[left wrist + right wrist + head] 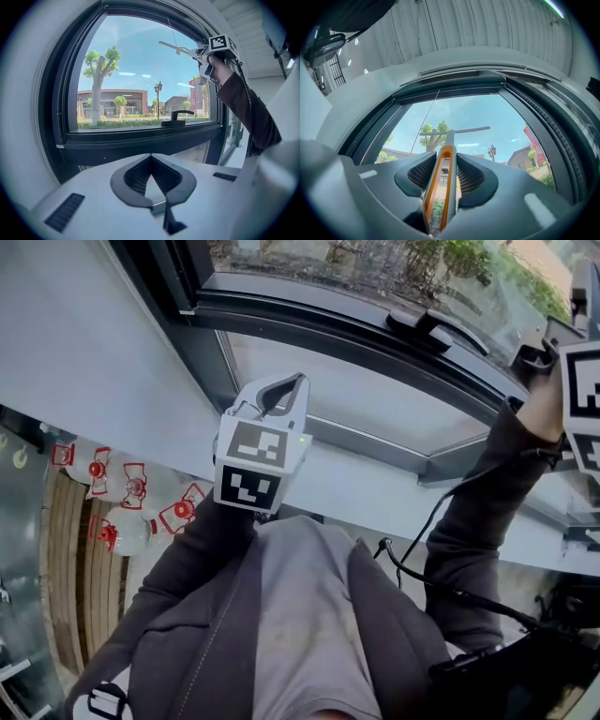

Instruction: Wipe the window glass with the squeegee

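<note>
Fingers (423,174) of the right gripper (446,161) clenched on the squeegee (449,140) handle. Handle runs straight ahead, blade crosswise, high against the glass (497,112); contact unconfirmed. Left gripper (151,157) low near the sill (140,136), fingers closed, empty. Judgement: right hand makes the stroke.

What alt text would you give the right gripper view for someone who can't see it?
The right gripper holds a squeegee by its orange-edged handle, blade raised in front of the window glass. Trees and buildings show outside.
</note>
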Tool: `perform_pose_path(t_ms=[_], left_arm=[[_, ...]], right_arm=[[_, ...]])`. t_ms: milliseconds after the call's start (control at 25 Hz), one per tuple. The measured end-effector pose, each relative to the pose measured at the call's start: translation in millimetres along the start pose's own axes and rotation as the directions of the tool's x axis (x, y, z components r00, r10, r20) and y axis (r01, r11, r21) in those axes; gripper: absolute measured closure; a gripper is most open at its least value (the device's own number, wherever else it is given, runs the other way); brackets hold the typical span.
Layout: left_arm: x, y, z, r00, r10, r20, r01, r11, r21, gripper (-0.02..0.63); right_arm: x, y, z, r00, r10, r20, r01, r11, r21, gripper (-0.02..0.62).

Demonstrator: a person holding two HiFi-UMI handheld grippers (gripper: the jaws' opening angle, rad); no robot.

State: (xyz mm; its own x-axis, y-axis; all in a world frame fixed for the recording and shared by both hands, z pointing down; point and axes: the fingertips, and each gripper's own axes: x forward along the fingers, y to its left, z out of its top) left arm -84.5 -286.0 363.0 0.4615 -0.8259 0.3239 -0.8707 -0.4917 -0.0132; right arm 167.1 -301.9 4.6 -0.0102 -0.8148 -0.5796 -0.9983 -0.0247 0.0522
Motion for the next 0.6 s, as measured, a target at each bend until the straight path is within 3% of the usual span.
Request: perform_pose_path(t_ms=[360, 440, 600], left_arm=[[7, -5, 9, 0.999, -0.031, 0.011, 0.031, 0.999, -0.033, 0.606], [5, -6, 11, 0.999, -0.04, 0.008, 0.041, 0.999, -0.036, 0.606], [-22, 7, -11, 0.998, 0.017, -0.057, -0.021, 0.997, -0.075, 0.606]], right_arm=[[-5, -9, 12, 0.999, -0.042, 0.031, 0.044, 0.997, -0.058, 0.465], [-7, -4, 4, 0.999, -0.033, 0.004, 0.033, 0.998, -0.05, 0.465], [-9, 18, -23, 0.997, 0.014, -0.069, -0.014, 1.0, -0.002, 0.465]])
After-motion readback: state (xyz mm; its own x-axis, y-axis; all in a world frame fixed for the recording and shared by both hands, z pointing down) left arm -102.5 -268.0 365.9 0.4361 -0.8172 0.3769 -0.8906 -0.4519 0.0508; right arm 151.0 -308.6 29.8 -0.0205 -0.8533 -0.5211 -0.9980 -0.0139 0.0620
